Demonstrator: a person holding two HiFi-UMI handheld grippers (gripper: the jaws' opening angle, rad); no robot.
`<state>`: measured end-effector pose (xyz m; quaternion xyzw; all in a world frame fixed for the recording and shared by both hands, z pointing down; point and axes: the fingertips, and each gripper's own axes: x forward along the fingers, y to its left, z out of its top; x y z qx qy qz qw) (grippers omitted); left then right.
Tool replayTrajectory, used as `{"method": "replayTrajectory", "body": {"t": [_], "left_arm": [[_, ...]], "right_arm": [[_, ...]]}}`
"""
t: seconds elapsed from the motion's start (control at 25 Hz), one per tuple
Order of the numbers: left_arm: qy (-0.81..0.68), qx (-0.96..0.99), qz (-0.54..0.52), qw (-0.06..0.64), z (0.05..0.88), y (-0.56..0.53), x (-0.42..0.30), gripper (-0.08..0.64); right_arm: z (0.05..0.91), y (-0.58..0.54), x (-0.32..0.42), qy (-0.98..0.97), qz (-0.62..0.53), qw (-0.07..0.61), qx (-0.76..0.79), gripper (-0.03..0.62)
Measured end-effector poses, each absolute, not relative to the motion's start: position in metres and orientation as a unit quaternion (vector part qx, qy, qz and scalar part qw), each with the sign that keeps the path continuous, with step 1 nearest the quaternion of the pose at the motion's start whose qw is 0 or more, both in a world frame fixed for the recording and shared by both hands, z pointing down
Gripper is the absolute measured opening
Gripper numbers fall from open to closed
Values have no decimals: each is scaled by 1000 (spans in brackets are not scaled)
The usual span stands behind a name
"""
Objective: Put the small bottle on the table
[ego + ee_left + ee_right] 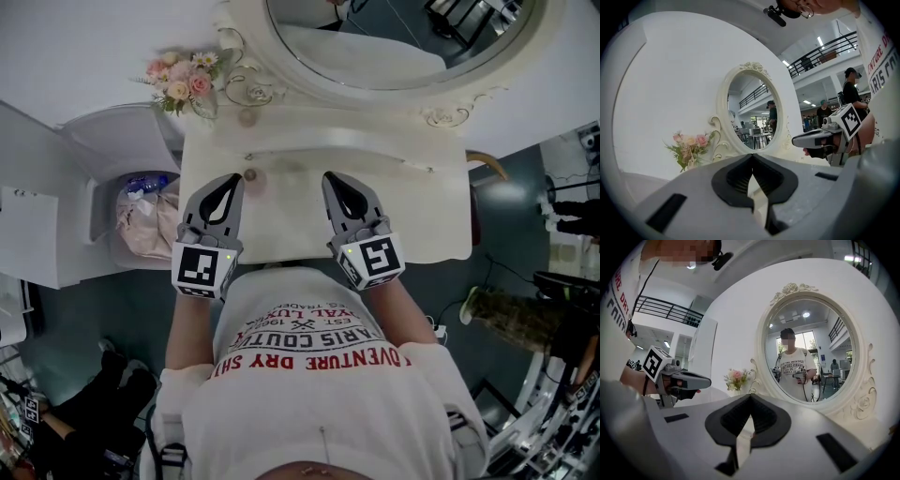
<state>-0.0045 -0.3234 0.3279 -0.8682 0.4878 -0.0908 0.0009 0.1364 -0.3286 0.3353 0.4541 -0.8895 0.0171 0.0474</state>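
Now left tool (231, 180) and right tool (331, 178) hover clenched, empty, above the table (422, 216); shirt (309, 384) print includes "VENTURE DRY".

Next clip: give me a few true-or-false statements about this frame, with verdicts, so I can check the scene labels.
1. The left claw and the right claw are both shut, with nothing between them. True.
2. The flowers stand at the right end of the table. False: they stand at its back left corner, beside the mirror.
3. The mirror is oval with an ornate white frame. True.
4. A bin with a bag in it sits on the person's right. False: it sits left of the table.
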Motion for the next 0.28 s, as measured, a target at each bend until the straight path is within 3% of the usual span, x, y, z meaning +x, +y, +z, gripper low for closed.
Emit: {"method": "replayTrajectory", "body": {"t": [0.28], "left_arm": [[486, -869, -91, 9, 330, -323, -10, 8]], "right_arm": [[334, -328, 131, -891, 14, 43, 452, -2]]}}
